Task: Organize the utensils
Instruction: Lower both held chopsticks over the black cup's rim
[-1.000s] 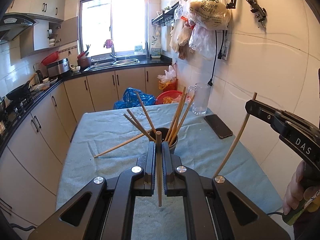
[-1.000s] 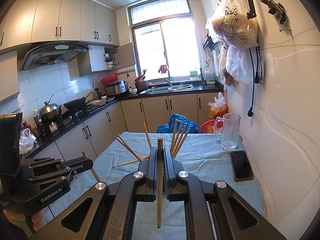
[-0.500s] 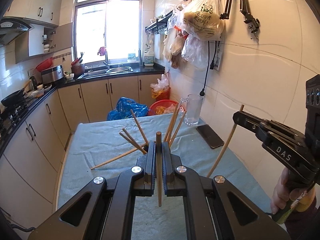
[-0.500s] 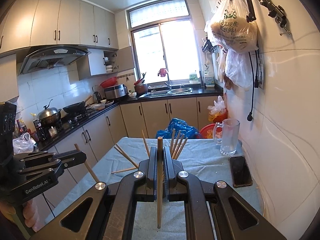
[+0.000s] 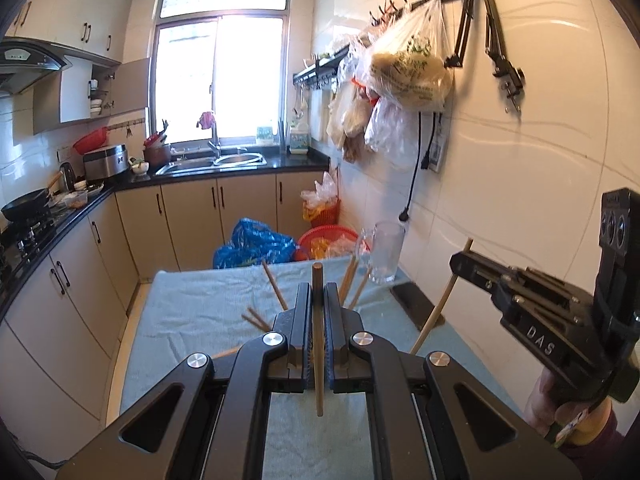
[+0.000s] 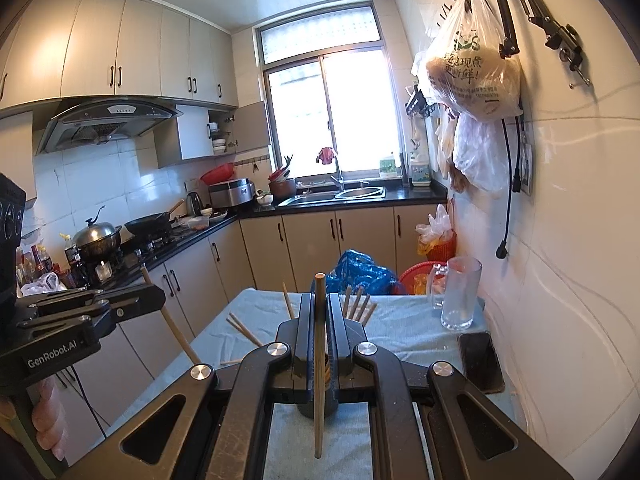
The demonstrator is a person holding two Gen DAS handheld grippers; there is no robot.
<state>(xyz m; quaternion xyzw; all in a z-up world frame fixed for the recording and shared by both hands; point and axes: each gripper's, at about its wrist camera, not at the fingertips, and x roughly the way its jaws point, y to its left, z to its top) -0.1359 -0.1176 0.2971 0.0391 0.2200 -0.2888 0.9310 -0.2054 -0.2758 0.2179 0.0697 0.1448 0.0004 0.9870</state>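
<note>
My left gripper (image 5: 318,288) is shut on a wooden chopstick (image 5: 318,340) that stands upright between its jaws. My right gripper (image 6: 319,298) is likewise shut on an upright chopstick (image 6: 319,360). Each shows in the other's view: the right gripper (image 5: 458,262) at the right with its slanted stick, the left gripper (image 6: 158,300) at the left. Both hang above the towel-covered table (image 5: 192,304). A dark holder (image 6: 334,406) with several chopsticks (image 6: 360,308) stands behind my right jaws. One loose chopstick (image 6: 232,361) lies on the cloth.
A glass mug (image 6: 460,292) and a phone (image 6: 480,360) sit at the table's right side against the tiled wall. Kitchen cabinets run along the left. A blue bag (image 5: 256,242) and a red basket (image 5: 328,236) stand on the floor beyond the table.
Both grippers have risen with their chopsticks still clamped. The table and holder sank lower in both views, and the holder is now hidden behind my left jaws.
</note>
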